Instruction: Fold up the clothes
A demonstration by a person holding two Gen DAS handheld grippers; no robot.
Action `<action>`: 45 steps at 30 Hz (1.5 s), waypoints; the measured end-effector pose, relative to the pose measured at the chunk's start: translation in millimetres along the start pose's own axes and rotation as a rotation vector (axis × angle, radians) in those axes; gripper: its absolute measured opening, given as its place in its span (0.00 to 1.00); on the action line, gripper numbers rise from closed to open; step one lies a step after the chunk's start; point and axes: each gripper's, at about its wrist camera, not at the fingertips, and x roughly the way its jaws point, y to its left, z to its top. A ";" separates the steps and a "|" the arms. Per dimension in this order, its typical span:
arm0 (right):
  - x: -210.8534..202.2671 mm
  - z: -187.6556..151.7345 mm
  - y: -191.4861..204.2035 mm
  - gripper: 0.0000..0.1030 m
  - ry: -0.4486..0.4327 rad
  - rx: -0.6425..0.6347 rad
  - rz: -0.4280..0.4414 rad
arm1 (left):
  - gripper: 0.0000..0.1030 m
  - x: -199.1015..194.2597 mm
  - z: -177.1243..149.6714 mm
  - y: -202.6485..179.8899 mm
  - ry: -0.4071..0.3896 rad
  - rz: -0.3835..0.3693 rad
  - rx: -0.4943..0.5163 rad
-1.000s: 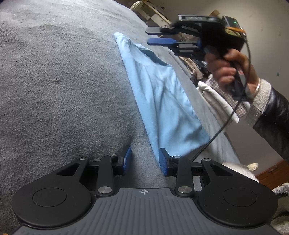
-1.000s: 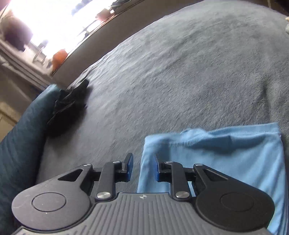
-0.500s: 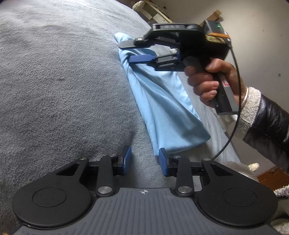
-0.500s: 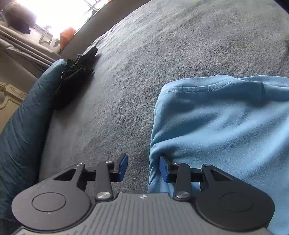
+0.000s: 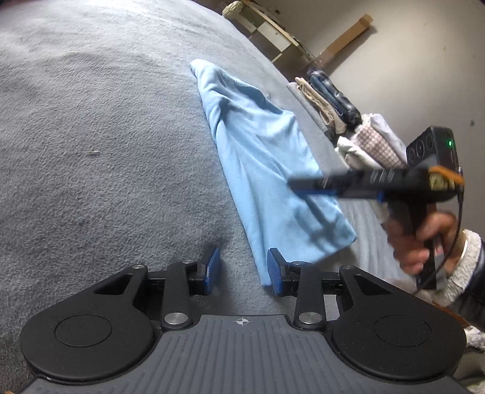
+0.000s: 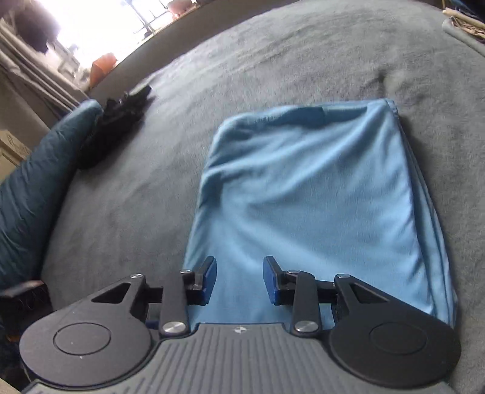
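A light blue garment [image 5: 266, 157] lies folded into a rough rectangle on the grey blanket [image 5: 91, 136]. It fills the middle of the right wrist view [image 6: 312, 200]. My left gripper [image 5: 242, 268] is open and empty, low over the blanket at the garment's near corner. My right gripper [image 6: 239, 277] is open and empty, just above the garment's near edge. In the left wrist view the right gripper [image 5: 306, 186] appears blurred over the garment's right side, held by a hand [image 5: 418, 239].
A stack of folded clothes [image 5: 342, 112] lies at the bed's far right edge. A black garment [image 6: 118, 121] is crumpled at the far left beside a dark teal cushion [image 6: 39, 178]. Wooden furniture [image 5: 272, 27] stands beyond the bed.
The right gripper has moved from the garment's far corner back toward its near end and opened wider. The garment now lies flatter. The left gripper has hardly moved.
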 end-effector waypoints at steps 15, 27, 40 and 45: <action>-23.1 -40.9 23.1 0.27 0.030 -0.213 -0.178 | 0.33 15.5 0.4 -17.8 0.009 0.083 0.085; -57.5 -22.7 -54.3 0.27 -0.038 0.101 -0.258 | 0.34 14.9 -0.6 -14.4 0.003 0.076 0.099; -86.6 -32.0 -103.9 0.17 -0.107 0.305 -0.378 | 0.34 8.6 6.1 -2.9 0.003 0.028 -0.002; -61.6 -19.0 -47.6 0.17 -0.052 0.140 -0.198 | 0.34 3.5 7.9 -8.6 -0.006 0.046 0.005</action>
